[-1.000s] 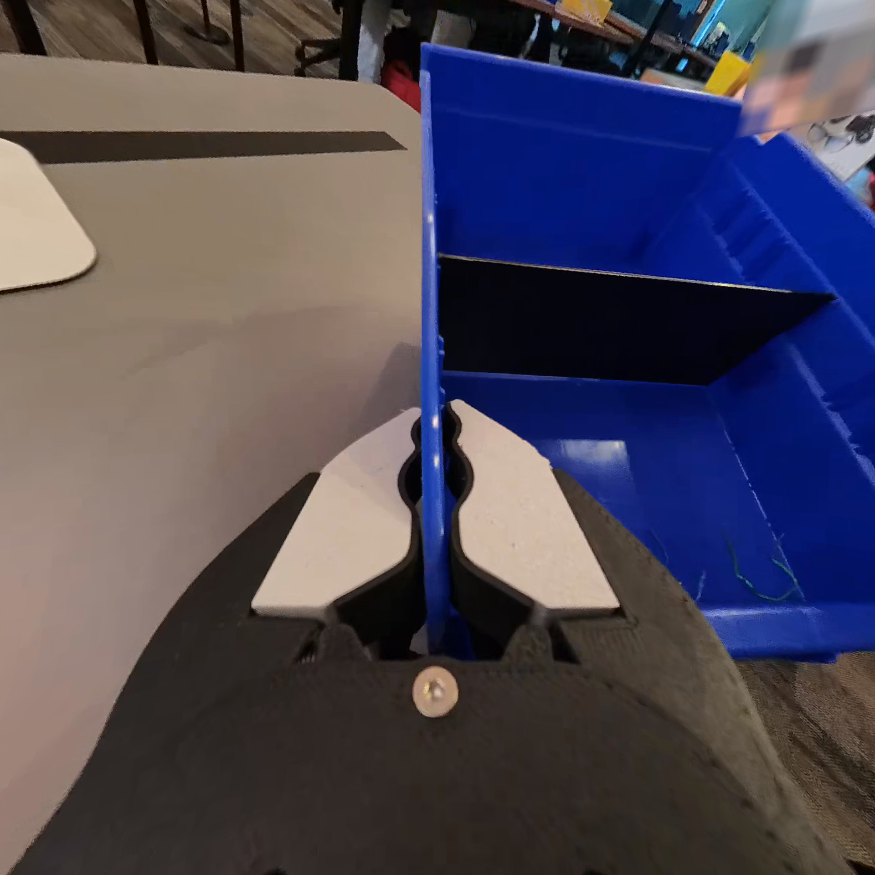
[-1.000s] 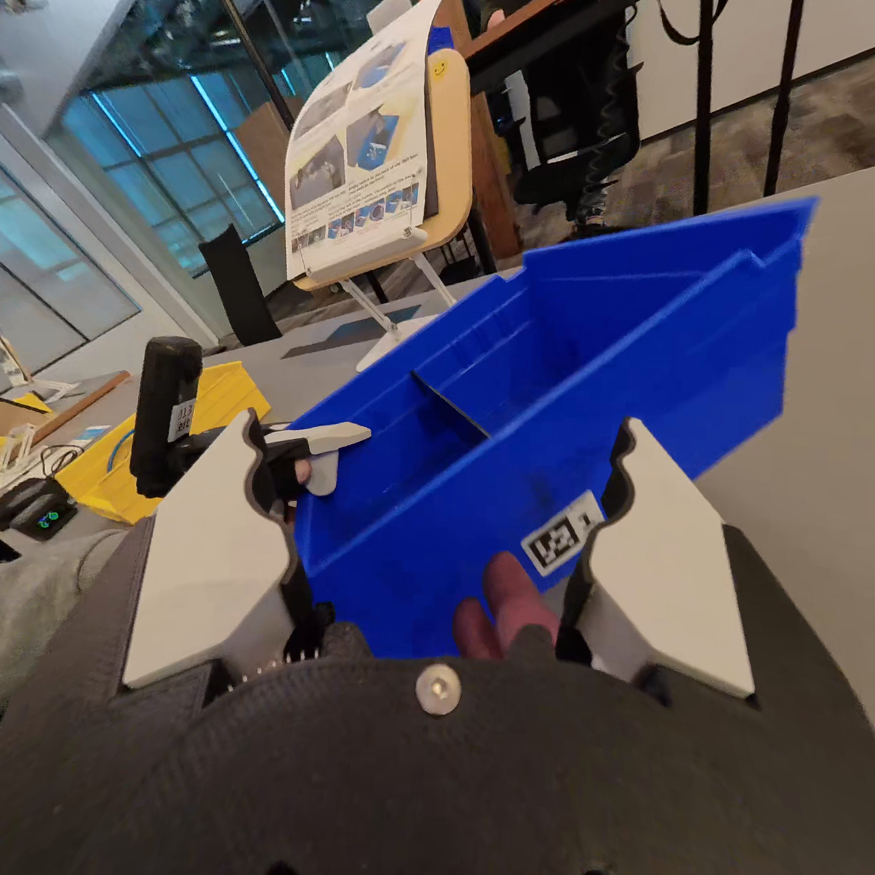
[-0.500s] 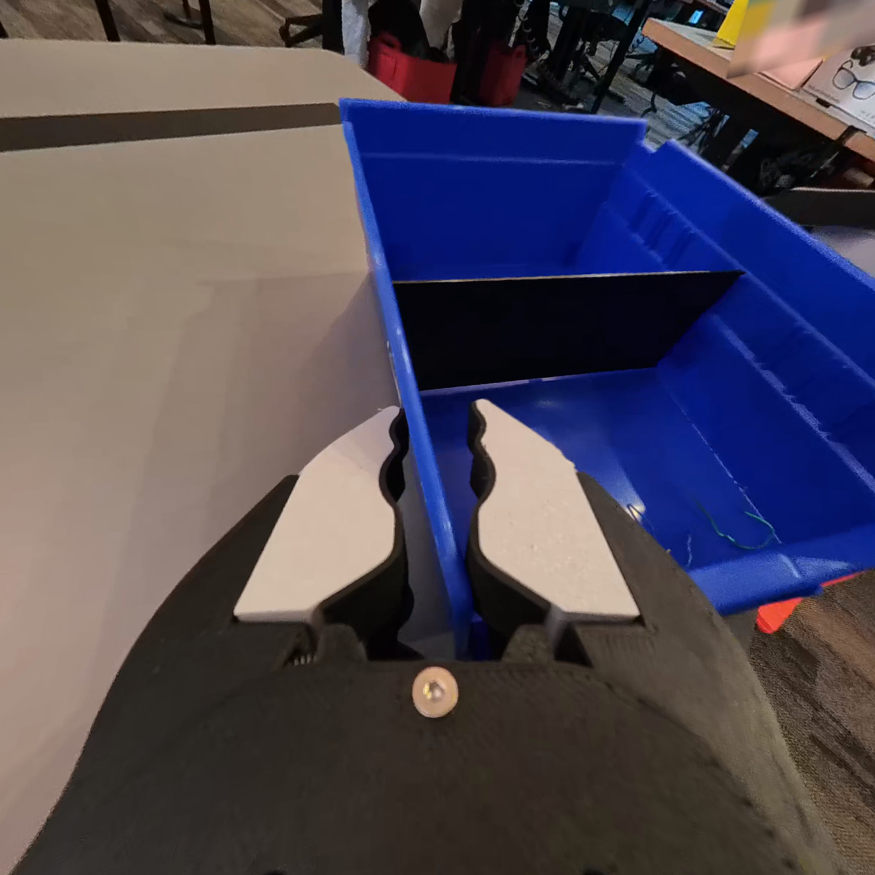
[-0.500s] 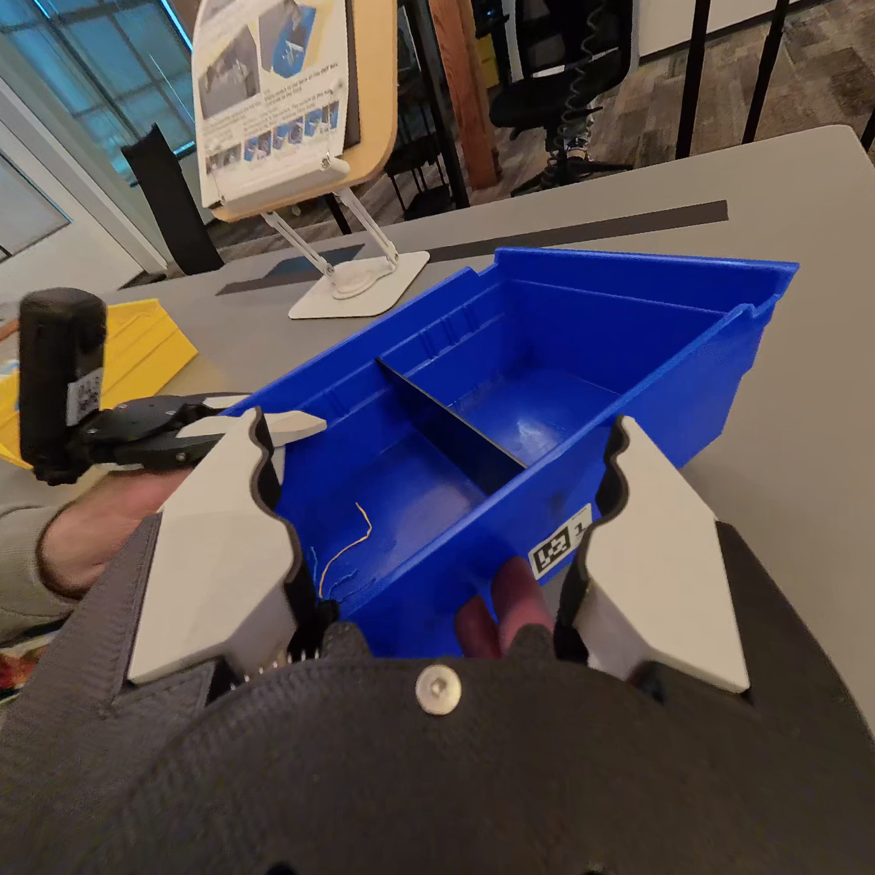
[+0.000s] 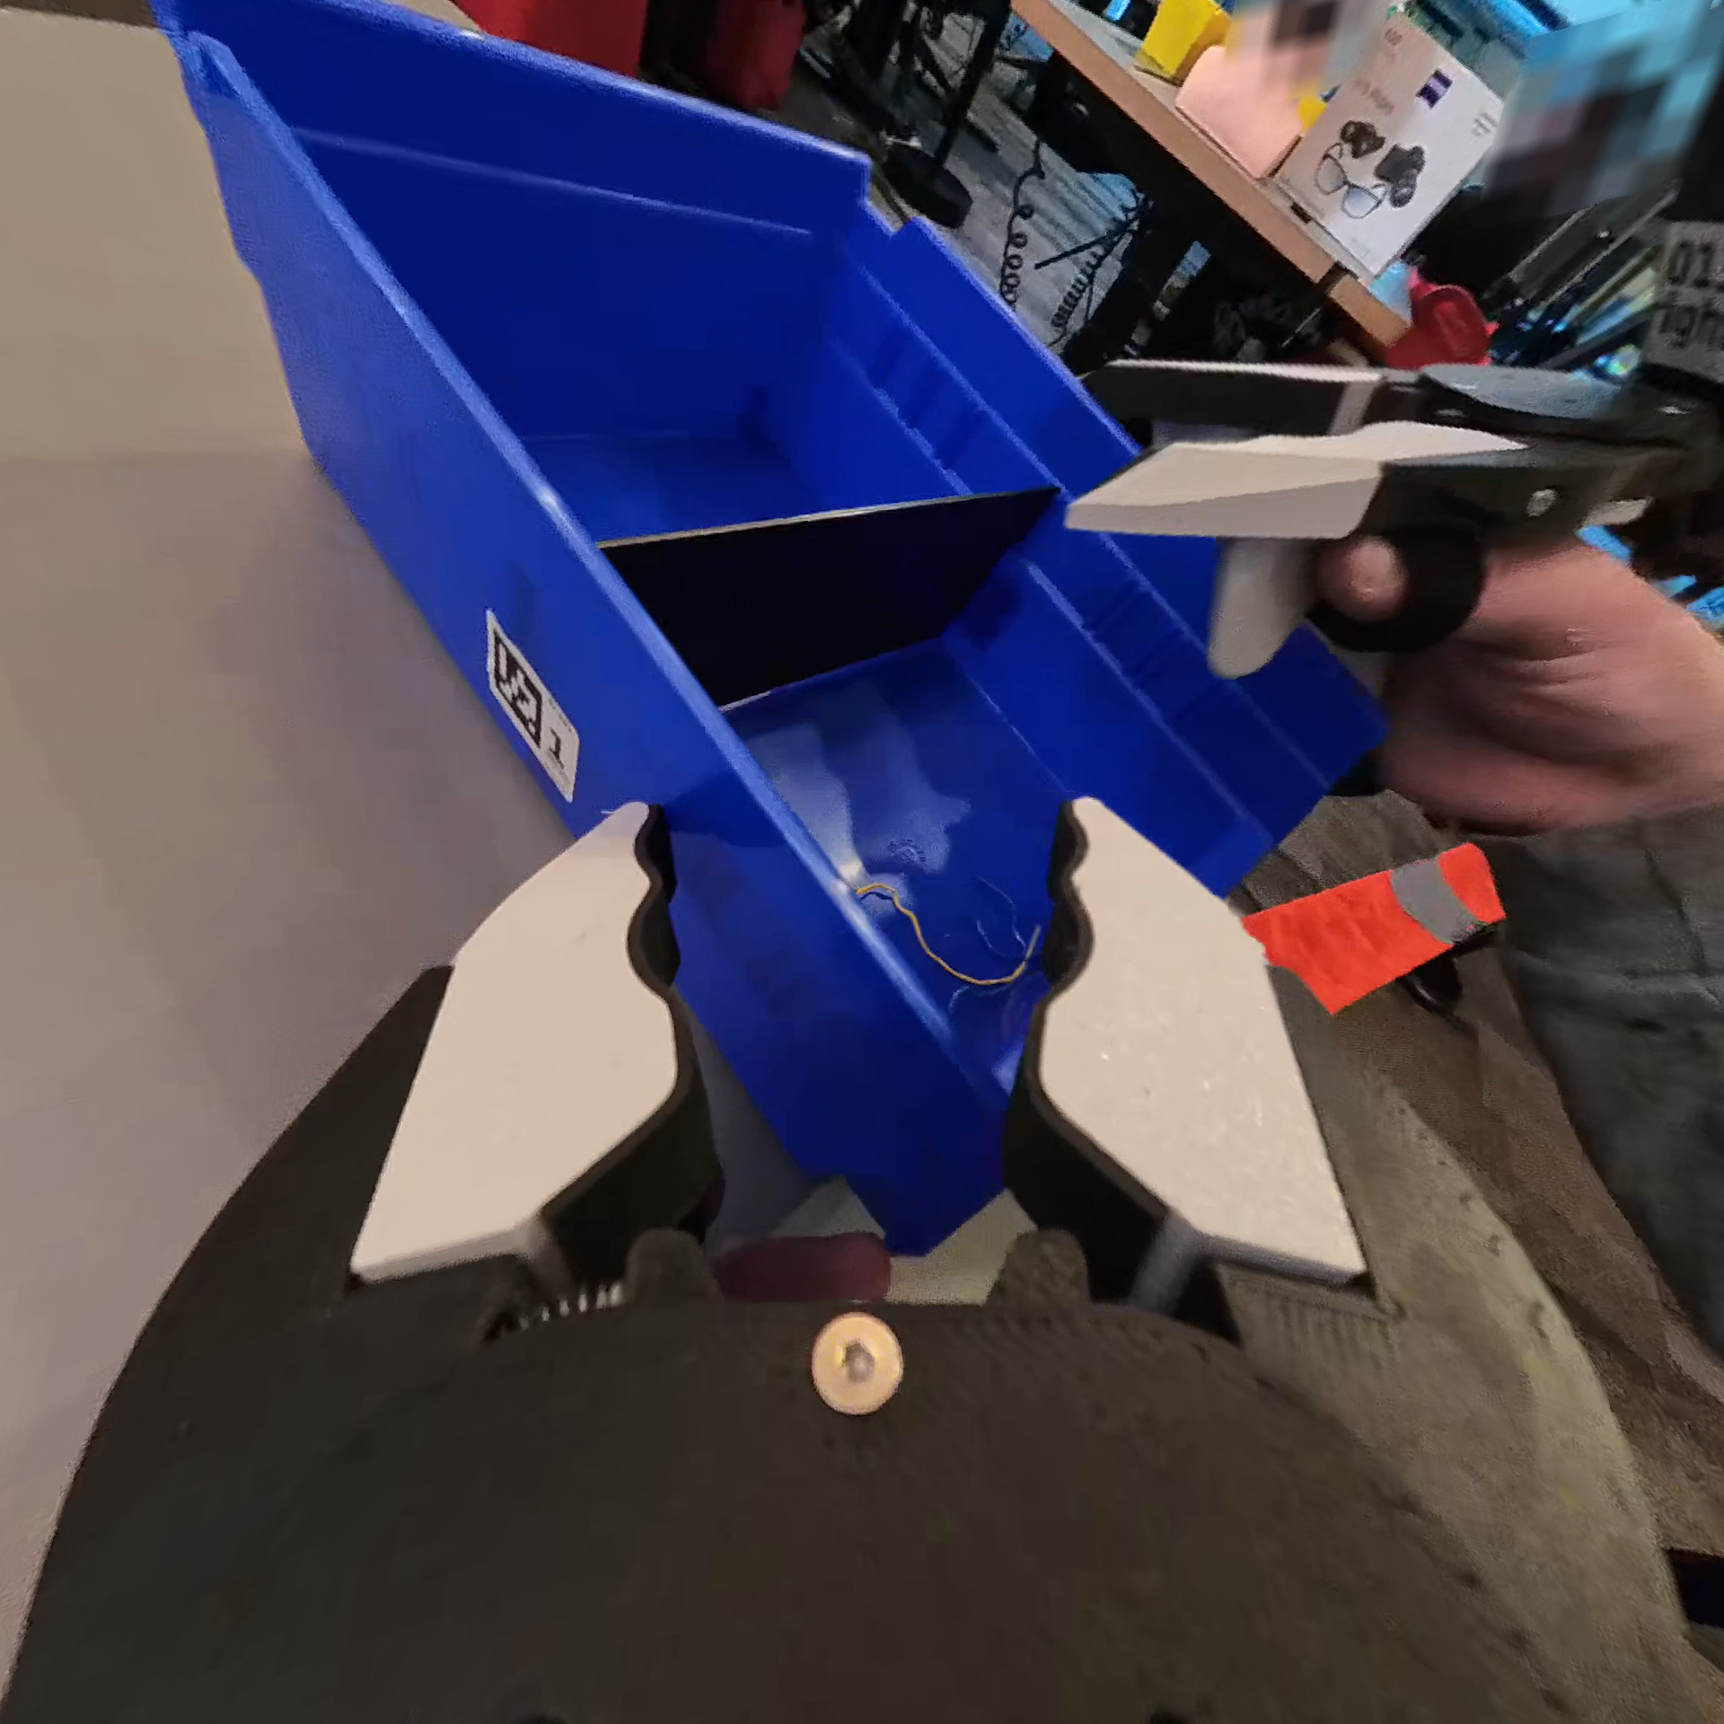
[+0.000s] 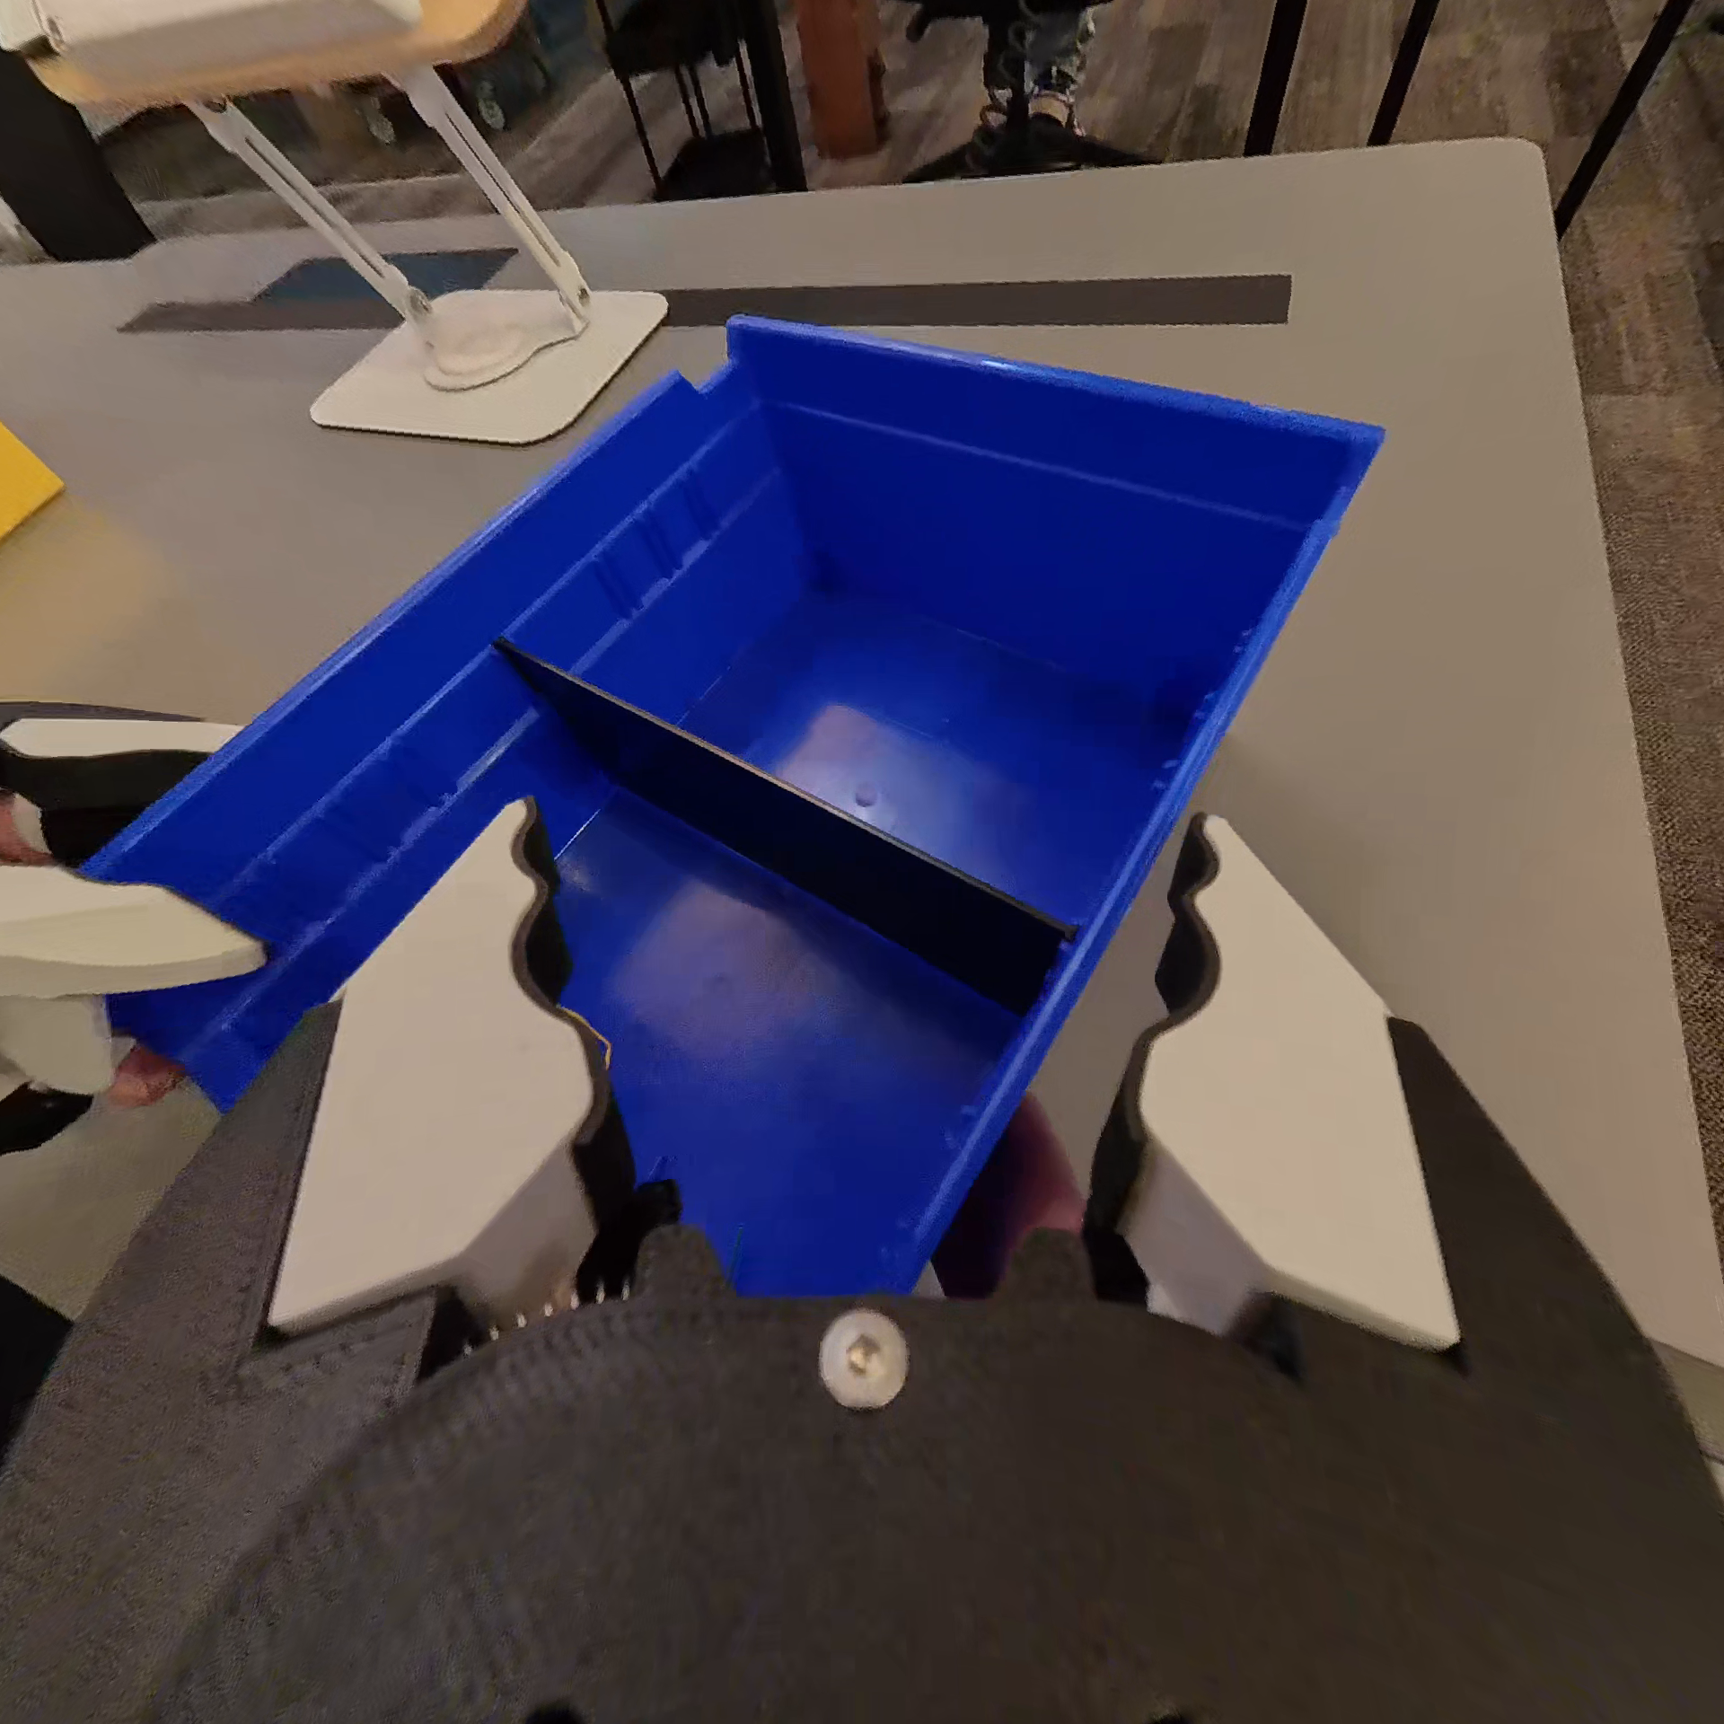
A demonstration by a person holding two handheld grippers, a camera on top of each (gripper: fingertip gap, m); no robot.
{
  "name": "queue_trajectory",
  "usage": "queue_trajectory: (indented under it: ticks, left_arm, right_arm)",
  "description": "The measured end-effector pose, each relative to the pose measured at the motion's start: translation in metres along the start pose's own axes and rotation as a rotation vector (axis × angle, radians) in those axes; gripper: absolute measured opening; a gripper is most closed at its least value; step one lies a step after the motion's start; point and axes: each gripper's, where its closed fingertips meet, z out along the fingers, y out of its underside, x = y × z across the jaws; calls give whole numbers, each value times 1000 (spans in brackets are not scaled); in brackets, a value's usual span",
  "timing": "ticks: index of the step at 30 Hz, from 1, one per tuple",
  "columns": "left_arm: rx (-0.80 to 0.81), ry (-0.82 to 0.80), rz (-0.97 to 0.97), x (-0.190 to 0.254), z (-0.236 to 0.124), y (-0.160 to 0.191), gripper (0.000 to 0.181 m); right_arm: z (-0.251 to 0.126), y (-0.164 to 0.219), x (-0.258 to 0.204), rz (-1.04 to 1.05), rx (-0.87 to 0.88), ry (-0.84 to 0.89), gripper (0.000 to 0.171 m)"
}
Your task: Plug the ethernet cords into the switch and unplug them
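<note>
- Left wrist view: left claw, clamped on the blue bin's wall a second ago, now gapes open.
- Right claw open too; bin released on table, no cords or switch visible.

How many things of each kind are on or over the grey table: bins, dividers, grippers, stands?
blue bin: 1
black divider: 1
grippers: 2, the left gripper and the right gripper, both with fingers apart
white stand: 1
Total: 5
</note>
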Motion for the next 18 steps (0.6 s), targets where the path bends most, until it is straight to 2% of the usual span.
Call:
queue_trajectory:
  ticks: [3, 6, 11, 13, 16, 18]
  left_arm:
    - [-13, 58, -12, 6, -1, -1, 84]
    - [-13, 91, 22, 12, -13, -10, 102]
    - [-48, 105, 129, 2, -56, -20, 98]
    - [-91, 78, 168, -11, -77, -16, 95]
    - [-148, 56, 166, -29, -109, -8, 100]
    - [-213, -9, 183, -47, -129, 4, 107]
  right_arm:
    - [0, -1, 7, -26, -17, 24, 130]
    - [-9, -6, 13, -143, -45, 110, 133]
    - [-29, -27, -3, -406, -53, 231, 142]
    - [-33, -31, -33, -474, -68, 172, 143]
    - [-39, -36, -107, -526, -59, -50, 144]
    - [-40, -43, -162, -545, -25, -177, 137]
